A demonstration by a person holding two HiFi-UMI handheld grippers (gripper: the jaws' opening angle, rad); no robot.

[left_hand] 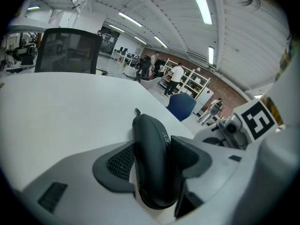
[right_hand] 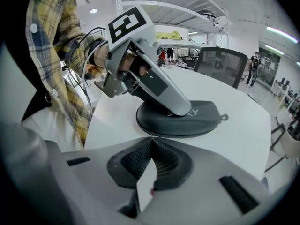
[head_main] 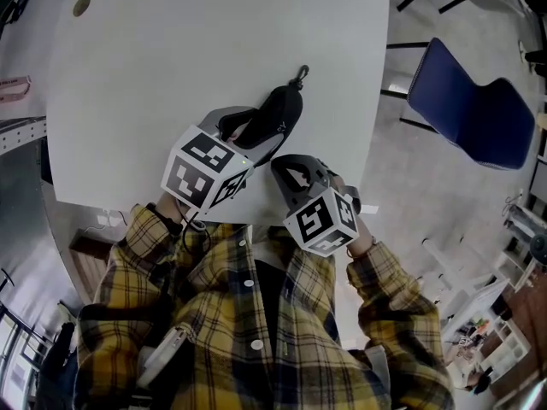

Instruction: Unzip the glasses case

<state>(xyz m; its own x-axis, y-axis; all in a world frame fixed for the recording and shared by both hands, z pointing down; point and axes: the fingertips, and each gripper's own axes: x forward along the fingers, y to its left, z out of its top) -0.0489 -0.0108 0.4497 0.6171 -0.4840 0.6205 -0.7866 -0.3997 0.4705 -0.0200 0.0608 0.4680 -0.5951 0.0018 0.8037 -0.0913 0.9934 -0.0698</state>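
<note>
A black glasses case [head_main: 278, 114] is seen lying on the white table [head_main: 171, 58], near the edge where the person stands, with its small metal clip [head_main: 301, 75] pointed away from the person. The near end of the case is clamped by the left hand-held gripper [left_hand: 152, 158]: its jaws are held wide apart, and one ribbed pad [left_hand: 121, 161] is pressed against each side of the case. In the right gripper view, one grey jaw of the left hand-held gripper is laid across the case's domed top, over the pale lettering. The right hand-held gripper [right_hand: 150, 138] is held just beside the case, and its jaws are closed together so that the tips meet at the case's near edge. Whether anything small is pinched between those tips cannot be told. A blue chair [head_main: 470, 114] is seen on the floor beyond the table.
</note>
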